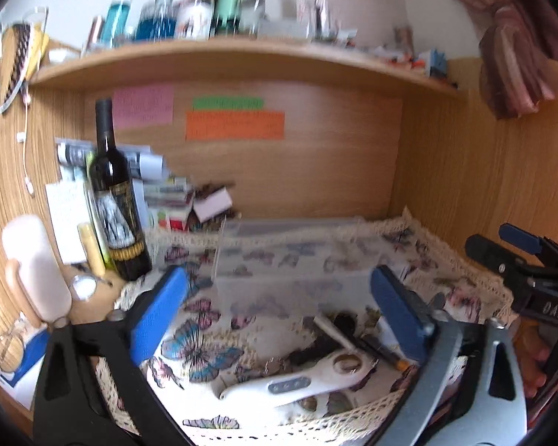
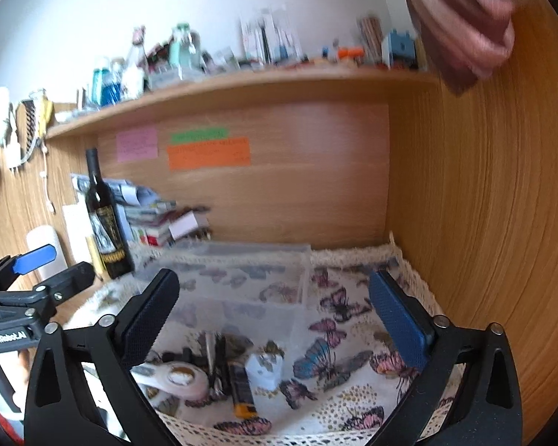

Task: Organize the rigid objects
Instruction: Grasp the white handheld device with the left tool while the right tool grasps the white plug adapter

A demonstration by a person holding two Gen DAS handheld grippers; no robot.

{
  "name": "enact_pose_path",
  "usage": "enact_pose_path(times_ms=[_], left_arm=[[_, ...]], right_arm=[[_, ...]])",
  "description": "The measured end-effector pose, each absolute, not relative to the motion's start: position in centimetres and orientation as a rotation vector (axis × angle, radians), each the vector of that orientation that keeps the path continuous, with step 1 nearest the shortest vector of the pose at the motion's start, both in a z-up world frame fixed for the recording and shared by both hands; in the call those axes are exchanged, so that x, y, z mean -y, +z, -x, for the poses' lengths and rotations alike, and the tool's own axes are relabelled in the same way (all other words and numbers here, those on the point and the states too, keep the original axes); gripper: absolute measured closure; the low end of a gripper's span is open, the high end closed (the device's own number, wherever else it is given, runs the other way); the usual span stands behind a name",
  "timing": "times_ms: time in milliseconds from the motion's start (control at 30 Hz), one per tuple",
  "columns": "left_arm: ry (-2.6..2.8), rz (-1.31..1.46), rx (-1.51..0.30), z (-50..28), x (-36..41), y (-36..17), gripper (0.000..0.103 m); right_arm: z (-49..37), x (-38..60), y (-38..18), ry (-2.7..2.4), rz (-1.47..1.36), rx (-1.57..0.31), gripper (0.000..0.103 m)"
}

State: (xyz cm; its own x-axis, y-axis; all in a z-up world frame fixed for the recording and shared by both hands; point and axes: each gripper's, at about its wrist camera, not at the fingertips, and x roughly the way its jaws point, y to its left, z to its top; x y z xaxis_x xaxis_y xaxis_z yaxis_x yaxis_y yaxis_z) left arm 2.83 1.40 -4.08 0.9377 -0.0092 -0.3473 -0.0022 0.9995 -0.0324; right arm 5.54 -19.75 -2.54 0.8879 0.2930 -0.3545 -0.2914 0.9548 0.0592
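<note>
A clear plastic compartment box (image 1: 297, 256) stands on the butterfly-print cloth (image 1: 201, 349); it also shows in the right wrist view (image 2: 241, 278). In front of it lies a small pile: a white opener tool (image 1: 297, 383), dark pieces (image 1: 316, 349) and a black pen with an orange tip (image 1: 383, 353). The right wrist view shows the opener (image 2: 175, 375), a black-and-orange stick (image 2: 241, 390) and a small white piece (image 2: 266, 371). My left gripper (image 1: 279, 312) is open above the pile. My right gripper (image 2: 275, 319) is open above the same pile, and it also shows in the left wrist view (image 1: 520, 256).
A dark wine bottle (image 1: 117, 200) stands at the left with stacked papers and boxes (image 1: 167, 193) behind. A white bottle (image 1: 35, 264) stands at the far left. A shelf (image 1: 241, 59) of bottles runs overhead. Wooden walls (image 2: 483, 223) close the back and right.
</note>
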Motion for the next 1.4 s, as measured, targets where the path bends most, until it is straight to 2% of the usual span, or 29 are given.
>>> enact_pose_path(times_ms=[67, 367, 567, 733, 867, 1000, 1100, 1233, 1300, 1400], left_arm=[[-0.015, 0.036, -0.429, -3.7, -1.7, -5.4, 0.017], [-0.123, 0.039, -0.671, -5.8, -0.6, -10.8, 0.02], [-0.205, 0.032, -0.756, -6.8, 1.1, -12.6, 0.02], [-0.254, -0.005, -0.811, -7.9, 2.3, -13.8, 0.02], [-0.265, -0.039, -0.828, -8.5, 2.9, -14.3, 0.028], [-0.292, -0.025, -0.85, -8.4, 3.2, -14.4, 0.042], [-0.3, -0.027, -0.863, -8.6, 3.2, -14.7, 0.048], [-0.298, -0.047, -0.857, -8.9, 3.9, -14.5, 0.058], [-0.295, -0.035, -0.856, -9.3, 4.0, -14.5, 0.064], [-0.29, -0.009, -0.854, -9.4, 3.9, -14.4, 0.064]], right_arm=[[-6.2, 19.9, -3.4, 0.304, 0.005, -0.415, 0.014], [-8.5, 19.8, -8.0, 0.329, 0.061, -0.604, 0.035], [-9.8, 19.6, -10.5, 0.367, 0.05, -0.705, 0.043], [-10.7, 19.3, -11.3, 0.4, 0.036, -0.752, 0.045], [-11.2, 18.6, -11.7, 0.418, 0.056, -0.766, 0.045], [-12.1, 18.0, -12.2, 0.44, 0.063, -0.792, 0.047], [-12.8, 17.6, -12.8, 0.447, 0.061, -0.82, 0.05], [-13.6, 17.5, -13.6, 0.471, 0.036, -0.858, 0.061], [-13.6, 17.4, -13.6, 0.469, 0.032, -0.856, 0.062], [-13.4, 17.4, -13.6, 0.465, 0.044, -0.845, 0.063]])
